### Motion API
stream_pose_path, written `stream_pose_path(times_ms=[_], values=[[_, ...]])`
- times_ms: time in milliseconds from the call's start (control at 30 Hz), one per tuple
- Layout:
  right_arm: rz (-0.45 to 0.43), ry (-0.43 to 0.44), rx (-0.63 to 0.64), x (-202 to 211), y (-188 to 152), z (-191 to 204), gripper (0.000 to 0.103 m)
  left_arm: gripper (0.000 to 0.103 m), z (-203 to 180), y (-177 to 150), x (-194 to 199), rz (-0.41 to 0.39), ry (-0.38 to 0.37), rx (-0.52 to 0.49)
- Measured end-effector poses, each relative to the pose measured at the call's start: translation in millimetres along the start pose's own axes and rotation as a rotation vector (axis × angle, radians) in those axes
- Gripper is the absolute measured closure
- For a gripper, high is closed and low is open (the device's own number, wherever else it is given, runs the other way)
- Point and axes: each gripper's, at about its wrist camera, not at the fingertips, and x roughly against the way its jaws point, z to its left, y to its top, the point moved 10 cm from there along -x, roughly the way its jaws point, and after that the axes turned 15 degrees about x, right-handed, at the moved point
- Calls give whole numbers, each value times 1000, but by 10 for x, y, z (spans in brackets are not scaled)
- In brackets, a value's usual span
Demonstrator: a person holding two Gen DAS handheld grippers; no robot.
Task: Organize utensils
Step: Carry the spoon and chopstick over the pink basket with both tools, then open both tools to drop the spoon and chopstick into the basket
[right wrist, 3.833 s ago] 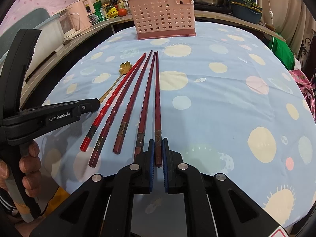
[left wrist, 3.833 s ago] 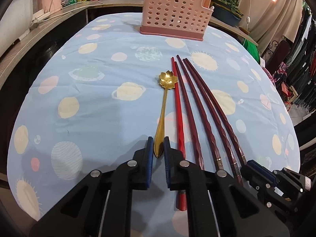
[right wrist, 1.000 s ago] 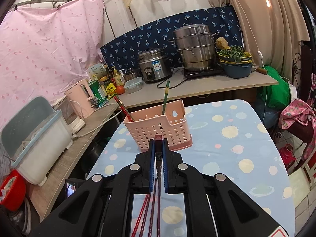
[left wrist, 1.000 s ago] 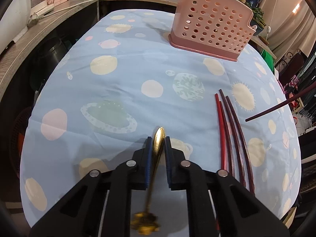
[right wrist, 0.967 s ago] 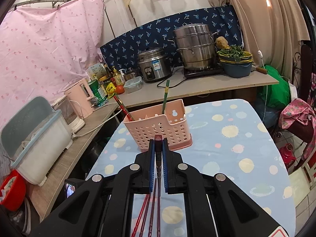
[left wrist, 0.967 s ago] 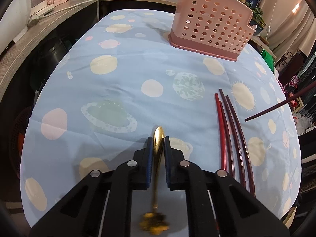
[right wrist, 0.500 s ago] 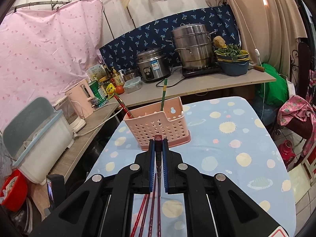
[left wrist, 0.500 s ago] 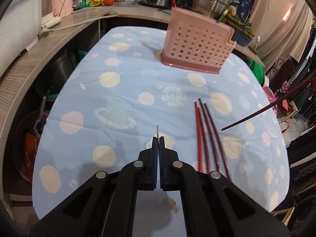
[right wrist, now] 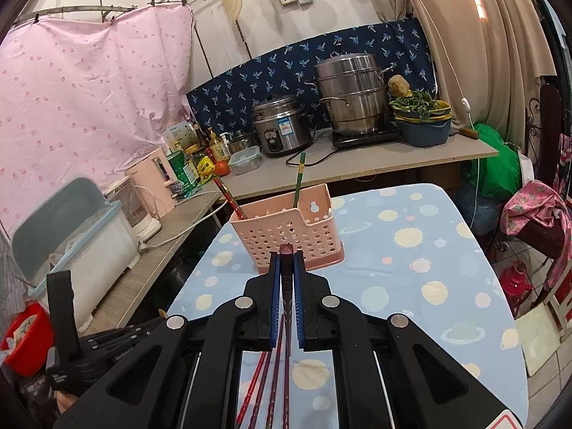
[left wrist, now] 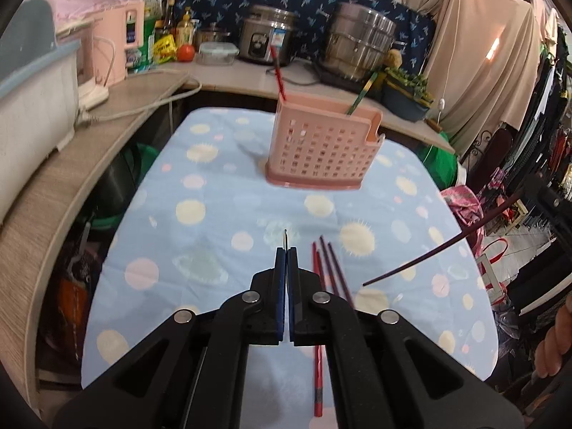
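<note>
Transport step in hand; both loads lifted clear of the counter [left wrist: 221,193]. Left hand-held gripper [left wrist: 286,250] pinches the spoon [left wrist: 285,238], seen edge-on; right hand-held gripper [right wrist: 286,255] pinches a chopstick [right wrist: 286,250]. Next move calls for lining each up above the basket [right wrist: 286,225] and lowering; three chopsticks [left wrist: 323,268] lie unsorted.

Looks like a lived-in home kitchen: a steel rice cooker [right wrist: 282,123] and stacked stainless steamer pot [right wrist: 350,93] sit on a wooden counter [right wrist: 357,169], next to sauce bottles [right wrist: 214,146], a pink electric kettle [right wrist: 153,186] and a blue bowl of greens [right wrist: 422,121].
</note>
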Motion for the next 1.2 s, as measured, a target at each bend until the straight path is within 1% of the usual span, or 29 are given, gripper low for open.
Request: stream_pose_path(times_ms=[200,267,467,600,733,867,1033,1133,1200], values=[[-67,-1,21,-74,419,-64,96,103,-358,562,184,-103,-42,-37],[-99,9,15,-114,623,-98,96,103,-477,798,232,-146,-50,-46],[-192,-20,24,-323,1265,-217,96,103,-808,1496,278,-270,-67,-62],[-234,-32,15,-532,1599,-280,96,103,-962,1826,150,-312,-63,-76],[-253,-37,8,-741,1828,-320,96,103,-1024,2000,-72,-313,-52,-79],[-223,-32,1,-1056,1837,-356,96,103,-1003,2036,-344,-293,-26,-88],[-145,-15,-2,-1473,1594,-340,96,103,-884,1977,-675,-247,-1,-84],[-106,-15,0,-1645,1428,-325,96,103,-816,1915,-875,-211,7,-78],[-81,-7,-3,-1733,1325,-319,96,102,-786,1901,-912,-221,14,-79]])
